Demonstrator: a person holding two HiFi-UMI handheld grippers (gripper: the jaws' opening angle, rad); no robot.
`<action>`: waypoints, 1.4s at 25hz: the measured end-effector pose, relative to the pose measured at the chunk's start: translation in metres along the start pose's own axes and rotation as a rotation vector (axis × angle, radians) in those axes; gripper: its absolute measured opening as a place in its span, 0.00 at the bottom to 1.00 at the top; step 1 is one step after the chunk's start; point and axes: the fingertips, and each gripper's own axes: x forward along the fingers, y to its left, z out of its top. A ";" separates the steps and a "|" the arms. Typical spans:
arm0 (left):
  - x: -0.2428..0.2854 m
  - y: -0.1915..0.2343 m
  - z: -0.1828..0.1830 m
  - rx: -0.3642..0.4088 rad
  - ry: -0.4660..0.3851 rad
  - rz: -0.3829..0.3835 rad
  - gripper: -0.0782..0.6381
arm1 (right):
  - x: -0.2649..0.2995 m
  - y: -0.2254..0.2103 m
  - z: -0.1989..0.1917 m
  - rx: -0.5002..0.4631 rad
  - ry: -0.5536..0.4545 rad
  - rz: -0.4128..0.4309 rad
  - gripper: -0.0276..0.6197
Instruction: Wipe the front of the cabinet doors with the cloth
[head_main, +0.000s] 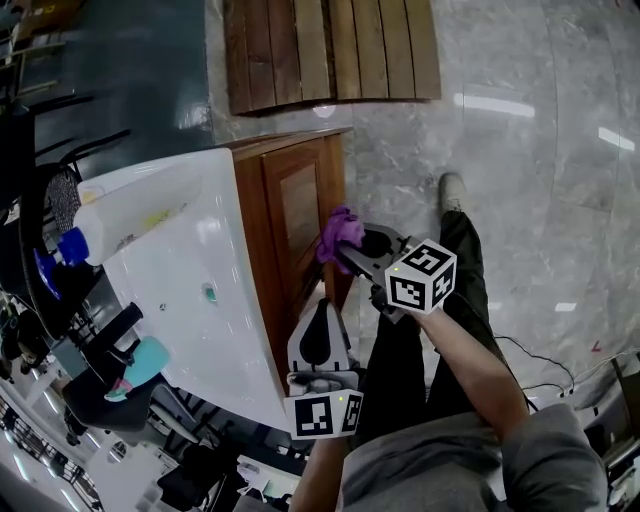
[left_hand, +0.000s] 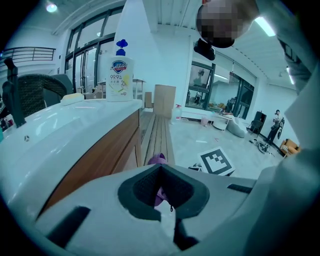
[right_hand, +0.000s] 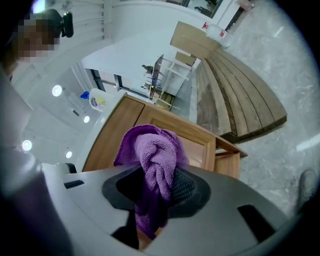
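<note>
Marble floor (head_main: 520, 180) fills the head view, w/ a wooden cabinet (head_main: 295, 215) under a white sink top (head_main: 190, 290). A soap bottle (head_main: 105, 228) lies at the sink's far end, and a slatted wooden platform (head_main: 330, 50) sits beyond. The right gripper (head_main: 350, 250) is clamped on a purple cloth (head_main: 341, 230), which bunches out past the jaws just beside the cabinet's door front; whether it touches can't be told here. The left gripper (head_main: 322, 312) hangs lower, near the cabinet's near corner. Left gripper view: jaws all but together, nothing btwn them; the cloth (left_hand: 158, 159) shows far off past them, the cabinet (left_hand: 100, 150) at left. Right gripper view: cloth (right_hand: 155, 160) pinched mid-fold, wad ahead of the jaws, tail hanging below, cabinet door (right_hand: 200, 147) right behind. The cloth looks light, soft & limp, so it'll likely fold & drag unless pressed flat; a hold close to the wad suits it. The door's raised frame may snag it, and the person's leg (head_main: 395, 370) & the left gripper crowd the lower part.
</note>
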 end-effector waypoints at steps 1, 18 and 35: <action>-0.002 0.001 -0.002 -0.004 0.004 0.003 0.12 | 0.003 0.008 -0.001 -0.002 0.004 0.021 0.23; -0.012 0.023 -0.022 -0.019 0.030 0.020 0.12 | 0.042 0.073 -0.046 -0.014 0.089 0.203 0.23; -0.007 0.027 -0.033 -0.030 0.041 0.002 0.12 | 0.059 0.028 -0.066 -0.011 0.127 0.100 0.23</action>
